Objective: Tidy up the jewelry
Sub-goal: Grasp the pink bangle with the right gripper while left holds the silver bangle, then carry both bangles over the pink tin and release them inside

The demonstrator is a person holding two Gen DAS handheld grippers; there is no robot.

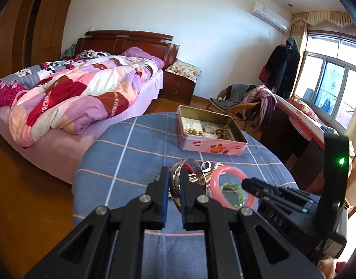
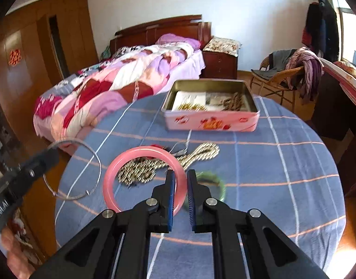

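Pink bangle (image 2: 144, 179) clamped by right gripper (image 2: 179, 174), ring tilted; left gripper (image 1: 174, 173) clamps silver bangle (image 2: 72, 168) upright, tin (image 2: 210, 121) far.

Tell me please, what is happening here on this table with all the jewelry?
A person with a gripper in each hand is sorting jewelry on a blue checked tablecloth. The left gripper is shut on a thin silver bangle. The right gripper is clamped on a pink bangle. A green bangle and a beaded chain lie loose. The open pink tin behind them already holds some beads.
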